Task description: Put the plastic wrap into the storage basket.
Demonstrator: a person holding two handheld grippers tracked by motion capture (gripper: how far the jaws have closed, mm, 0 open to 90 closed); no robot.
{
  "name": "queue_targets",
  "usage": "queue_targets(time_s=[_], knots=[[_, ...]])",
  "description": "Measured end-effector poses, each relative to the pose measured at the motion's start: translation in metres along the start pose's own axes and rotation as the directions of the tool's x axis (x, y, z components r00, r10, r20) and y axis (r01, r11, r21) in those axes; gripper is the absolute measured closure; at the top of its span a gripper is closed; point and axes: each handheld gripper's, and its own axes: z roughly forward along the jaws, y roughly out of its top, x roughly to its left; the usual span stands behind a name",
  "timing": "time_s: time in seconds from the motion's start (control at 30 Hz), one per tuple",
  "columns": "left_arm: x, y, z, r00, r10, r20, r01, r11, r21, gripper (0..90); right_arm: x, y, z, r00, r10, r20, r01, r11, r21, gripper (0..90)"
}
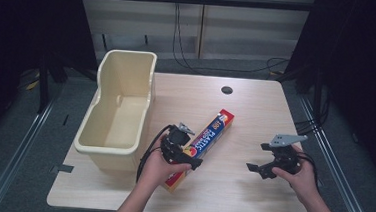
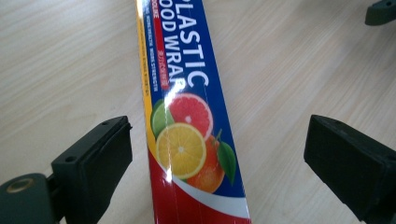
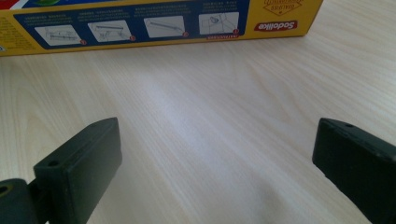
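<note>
A long plastic food wrap box (image 1: 208, 135), blue and red with citrus fruit printed on it, lies diagonally on the wooden table (image 1: 256, 106). My left gripper (image 1: 188, 158) hovers over the box's near end, open, its jaws wide on either side of the box (image 2: 187, 135) without touching it. My right gripper (image 1: 257, 169) is off to the right, low over bare table, open and pointing toward the box. Across the top of the right gripper view runs the box's yellow side (image 3: 154, 23) with printed instructions.
A cream plastic bin (image 1: 118, 106) stands at the table's left edge, close to the left hand. A round cable hole (image 1: 226, 90) sits near the far edge. Cables lie on the floor behind the table.
</note>
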Motion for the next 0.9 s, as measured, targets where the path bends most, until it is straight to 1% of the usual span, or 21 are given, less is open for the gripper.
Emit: queue_targets(time_s=[0.1,0.13,0.17,0.2,0.23,0.3,0.33,0.37,0.4,0.43,0.47,0.5,0.53,0.6,0.63,0.67,0.7,0.77,0.8,0.83,0.9], knots=[[-0.001,0.0,0.0,1.0,-0.005,-0.004,0.005,1.0,-0.001,7.7,-0.001,0.003,0.002,1.0,0.0,-0.008,0.0,1.0,-0.006,1.1],[-0.002,0.0,0.0,0.9999,-0.007,-0.015,0.007,0.9999,0.01,7.8,-0.002,0.004,0.002,1.0,0.002,-0.009,-0.002,1.0,-0.003,1.1],[-0.002,0.0,0.0,0.9999,-0.007,-0.015,0.007,0.9999,0.01,7.8,-0.002,0.004,0.002,1.0,0.002,-0.009,-0.002,1.0,-0.003,1.1],[-0.003,0.001,0.002,0.9997,-0.019,-0.018,0.02,0.9998,0.011,7.7,-0.003,0.005,0.003,1.0,-0.002,-0.006,0.002,1.0,-0.01,1.1],[-0.003,0.002,0.003,0.9998,-0.014,-0.014,0.014,0.9997,0.021,7.8,-0.003,0.006,0.003,1.0,0.002,-0.008,-0.002,1.0,-0.009,1.1],[-0.003,0.003,0.004,0.9999,-0.015,-0.006,0.016,0.9997,0.019,7.8,-0.004,0.007,0.004,0.9999,0.01,-0.013,-0.01,1.0,-0.016,1.1],[-0.006,0.008,0.007,0.9998,-0.015,-0.013,0.015,0.9997,0.019,7.8,-0.004,0.007,0.004,1.0,0.007,-0.005,-0.007,1.0,-0.015,1.2],[-0.006,0.008,0.007,0.9998,-0.015,-0.013,0.015,0.9997,0.019,7.8,-0.004,0.007,0.004,1.0,0.007,-0.005,-0.007,1.0,-0.015,1.2],[-0.007,0.016,0.01,0.9998,-0.001,-0.019,0.002,0.999,0.044,7.9,-0.004,0.008,0.005,1.0,0.003,-0.004,-0.004,1.0,-0.017,1.2],[-0.007,0.016,0.01,0.9998,-0.001,-0.019,0.002,0.999,0.044,7.9,-0.004,0.008,0.005,1.0,0.003,-0.004,-0.004,1.0,-0.017,1.2],[-0.008,0.023,0.014,0.9997,-0.002,-0.025,0.003,0.9988,0.048,8.0,-0.005,0.008,0.005,1.0,0.002,-0.007,-0.002,1.0,-0.02,1.2],[-0.008,0.023,0.014,0.9997,-0.002,-0.025,0.003,0.9988,0.048,8.0,-0.005,0.008,0.005,1.0,0.002,-0.002,-0.002,1.0,-0.02,1.2],[-0.008,0.032,0.018,0.9997,0.005,-0.023,-0.004,0.9985,0.055,8.0,-0.005,0.008,0.004,1.0,0.001,-0.002,-0.001,1.0,-0.021,1.2],[-0.008,0.04,0.022,0.9995,0.009,-0.029,-0.007,0.9977,0.068,8.0,-0.006,0.008,0.003,1.0,0.006,-0.004,-0.007,1.0,-0.022,1.2],[-0.008,0.04,0.022,0.9995,0.009,-0.029,-0.007,0.9977,0.068,8.0,-0.006,0.008,0.003,1.0,0.006,-0.004,-0.007,1.0,-0.022,1.2],[-0.007,0.048,0.025,0.9995,0.013,-0.03,-0.011,0.9973,0.073,8.0,-0.006,0.008,0.002,1.0,0.006,0.001,-0.006,1.0,-0.029,1.2],[-0.007,0.048,0.025,0.9995,0.013,-0.03,-0.011,0.9973,0.073,8.0,-0.006,0.008,0.002,1.0,0.006,0.001,-0.006,1.0,-0.029,1.2],[-0.005,0.057,0.031,0.999,-0.001,-0.044,0.005,0.9962,0.088,8.0,-0.007,0.008,0.002,1.0,0.009,0.002,-0.009,0.999,-0.035,1.3],[-0.004,0.059,0.034,0.999,0.007,-0.044,-0.002,0.9954,0.096,8.2,-0.007,0.008,0.002,1.0,0.009,0.0,-0.009,0.999,-0.034,1.3],[-0.004,0.059,0.034,0.999,0.007,-0.044,-0.002,0.9954,0.096,8.5,-0.007,0.008,0.002,1.0,0.009,0.0,-0.009,0.999,-0.034,1.3],[-0.002,0.062,0.038,0.9983,0.005,-0.057,0.001,0.9933,0.116,8.5,-0.007,0.008,0.003,1.0,0.005,-0.004,-0.005,1.0,-0.03,1.3]])
